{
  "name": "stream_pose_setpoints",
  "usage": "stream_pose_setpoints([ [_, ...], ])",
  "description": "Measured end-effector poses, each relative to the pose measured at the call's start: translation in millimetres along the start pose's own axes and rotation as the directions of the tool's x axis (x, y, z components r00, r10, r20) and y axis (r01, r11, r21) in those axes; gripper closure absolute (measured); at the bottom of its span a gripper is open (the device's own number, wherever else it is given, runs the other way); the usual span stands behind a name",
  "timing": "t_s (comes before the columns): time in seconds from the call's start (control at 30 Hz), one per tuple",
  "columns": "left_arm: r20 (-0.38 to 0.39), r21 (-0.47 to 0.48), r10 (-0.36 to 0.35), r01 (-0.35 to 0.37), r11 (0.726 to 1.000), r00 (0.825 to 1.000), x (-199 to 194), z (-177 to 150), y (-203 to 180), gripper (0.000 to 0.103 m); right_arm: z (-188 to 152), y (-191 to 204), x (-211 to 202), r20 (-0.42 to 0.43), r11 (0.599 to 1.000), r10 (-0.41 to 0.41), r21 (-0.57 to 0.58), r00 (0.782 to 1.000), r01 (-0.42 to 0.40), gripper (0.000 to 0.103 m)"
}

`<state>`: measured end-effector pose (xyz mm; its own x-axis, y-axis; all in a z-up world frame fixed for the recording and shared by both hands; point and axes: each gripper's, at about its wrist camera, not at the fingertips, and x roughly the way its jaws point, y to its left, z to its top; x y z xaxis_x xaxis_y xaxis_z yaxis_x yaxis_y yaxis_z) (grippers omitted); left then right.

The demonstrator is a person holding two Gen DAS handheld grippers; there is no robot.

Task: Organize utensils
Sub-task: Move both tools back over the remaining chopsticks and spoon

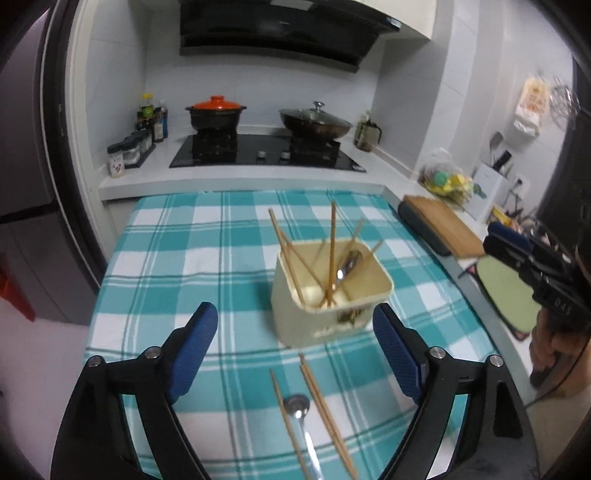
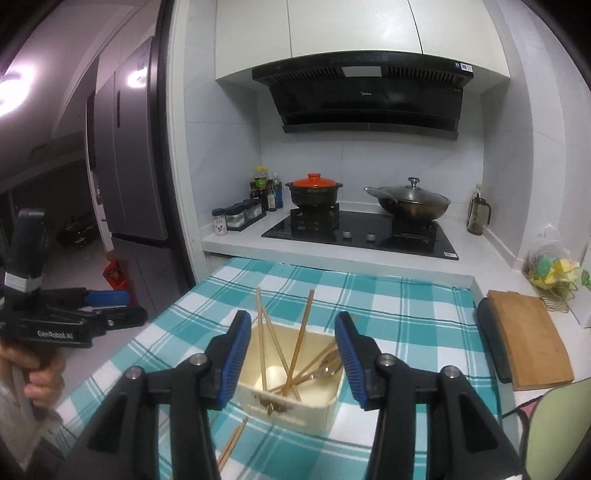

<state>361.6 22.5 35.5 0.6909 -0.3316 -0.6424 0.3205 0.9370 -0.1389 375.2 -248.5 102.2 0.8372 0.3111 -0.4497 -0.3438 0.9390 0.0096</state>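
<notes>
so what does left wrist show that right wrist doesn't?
Left wrist only: the spoon lying on the cloth between loose chopsticks, plus the knife block. Right wrist only: the fridge and upper cabinets. Both: the box holding chopsticks and a spoon, the stove with two pots, the cutting board. Left gripper and right gripper are both open and empty.

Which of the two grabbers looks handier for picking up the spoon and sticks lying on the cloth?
Probably the left gripper: open, with the loose chopsticks and spoon right before it. The right gripper sits open over the box.
</notes>
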Motion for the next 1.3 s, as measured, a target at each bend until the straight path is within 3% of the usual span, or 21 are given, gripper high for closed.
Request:
stream_pose_setpoints([
  [0.1, -0.074, 0.069, 0.016, -0.011, 0.998, 0.997, -9, -58, -10, 0.011, -38, 4, -28, -0.044, 0.998, -0.031, -0.056, 0.999, 0.029, 0.05],
  [0.23, -0.135, 0.06, 0.063, -0.055, 0.997, 0.989, -2, -140, -18, 0.011, -108, 14, -50, -0.117, 0.993, -0.086, -0.094, 0.989, 0.076, 0.05],
  [0.37, -0.14, -0.071, 0.071, -0.081, 0.994, 0.988, 8, -205, -18, 0.011, -187, 28, -61, -0.178, 0.992, -0.121, -0.053, 0.977, 0.113, 0.05],
  [0.47, -0.163, -0.145, 0.044, -0.068, 0.987, 0.986, 17, -231, -17, 0.011, -236, 39, -67, -0.213, 0.99, -0.118, 0.052, 0.97, 0.132, 0.05],
  [0.6, -0.162, -0.115, 0.087, -0.106, 0.988, 0.983, 27, -235, -18, 0.011, -278, 45, -70, -0.239, 0.975, -0.059, 0.196, 0.969, 0.108, 0.05],
  [0.7, -0.147, -0.148, 0.09, -0.112, 0.983, 0.985, 35, -227, -11, 0.011, -292, 47, -67, -0.263, 0.97, -0.048, 0.219, 0.964, 0.108, 0.051],
  [0.8, -0.149, -0.178, 0.1, -0.126, 0.976, 0.984, 50, -219, -2, 0.011, -298, 49, -65, -0.273, 0.965, -0.025, 0.243, 0.962, 0.094, 0.059],
  [1.1, -0.177, -0.172, 0.155, -0.185, 0.967, 0.972, 102, -194, 13, 0.011, -296, 59, -57, -0.29, 0.972, 0.012, 0.228, 0.957, 0.057, 0.067],
  [1.3, -0.194, -0.102, 0.239, -0.262, 0.96, 0.951, 130, -189, 14, 0.012, -272, 63, -39, -0.298, 0.974, 0.065, 0.227, 0.952, 0.004, 0.071],
])
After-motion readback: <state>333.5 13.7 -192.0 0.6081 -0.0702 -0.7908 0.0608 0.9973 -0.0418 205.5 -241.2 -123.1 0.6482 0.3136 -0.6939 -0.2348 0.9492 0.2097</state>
